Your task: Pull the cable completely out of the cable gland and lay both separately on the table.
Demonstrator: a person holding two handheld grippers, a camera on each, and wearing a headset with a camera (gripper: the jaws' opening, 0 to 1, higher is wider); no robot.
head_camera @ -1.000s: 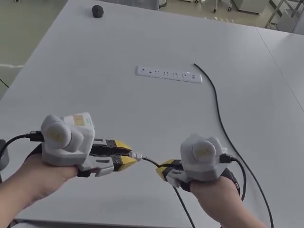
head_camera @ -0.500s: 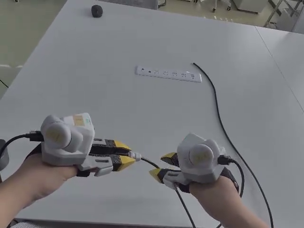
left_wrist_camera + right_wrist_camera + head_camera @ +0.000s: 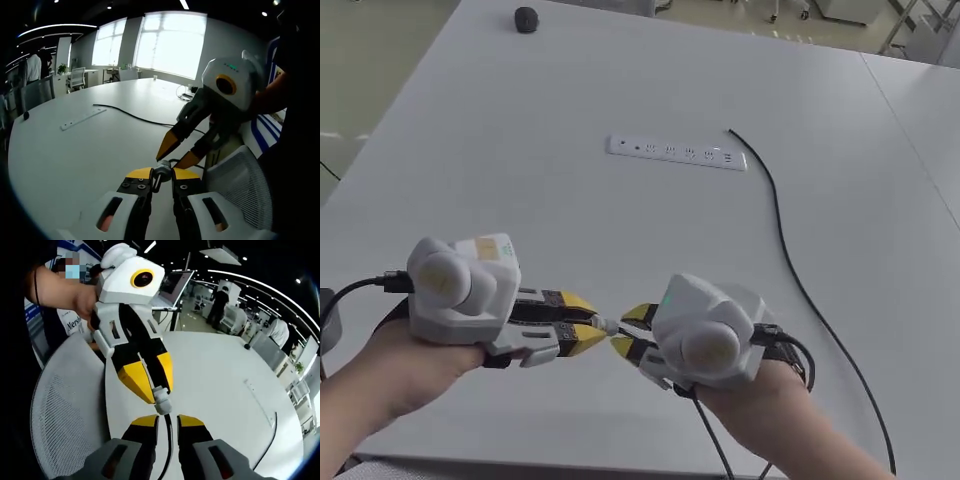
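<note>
My left gripper [image 3: 588, 325] is at the near left of the table [image 3: 570, 220], its yellow-tipped fingers pointing right and closed on the small pale cable gland [image 3: 607, 326]. The gland sits at the very tips, held just above the tabletop. My right gripper [image 3: 632, 330] faces it from the right, nose to nose, its fingertips just beside the gland. In the right gripper view my fingers are parted by a narrow gap, with the thin black cable [image 3: 168, 440] running down between them. I cannot see either pad pressing on it. The cable comes out of the gland's right end, passes under my right hand and runs off the near edge of the table. So cable and gland are joined and off the table.

Farther off, near the middle of the table, lies a white power strip [image 3: 677, 154]. Its black lead [image 3: 790, 260] trails from its right end toward the near right. A small dark lump [image 3: 526, 18] sits at the far left. A grey mesh chair back [image 3: 65, 405] shows below the table edge.
</note>
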